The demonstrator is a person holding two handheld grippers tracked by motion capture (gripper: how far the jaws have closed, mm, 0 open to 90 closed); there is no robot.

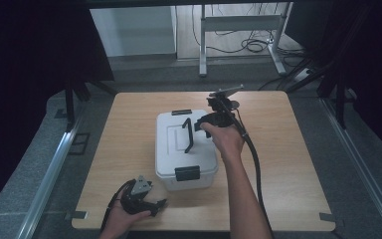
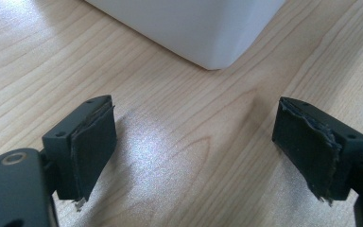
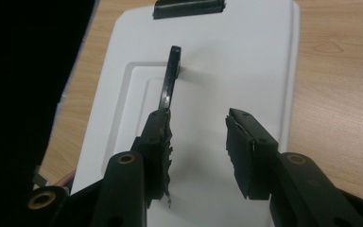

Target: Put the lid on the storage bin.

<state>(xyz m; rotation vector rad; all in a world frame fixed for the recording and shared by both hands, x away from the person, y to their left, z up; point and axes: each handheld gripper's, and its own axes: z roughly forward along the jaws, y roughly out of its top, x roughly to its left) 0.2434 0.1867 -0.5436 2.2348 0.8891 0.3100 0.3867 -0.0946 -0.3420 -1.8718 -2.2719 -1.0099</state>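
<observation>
Box (image 1: 185,149) mid-table (image 1: 288,149); right gripper (image 1: 202,124) above lid; left gripper (image 1: 159,205) near front-left corner.

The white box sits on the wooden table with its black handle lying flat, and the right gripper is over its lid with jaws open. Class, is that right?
One slip: the black handle stands raised above the lid, as the high view shows. The white box does sit on the wooden table, and the right gripper is over its lid, jaws open.
</observation>
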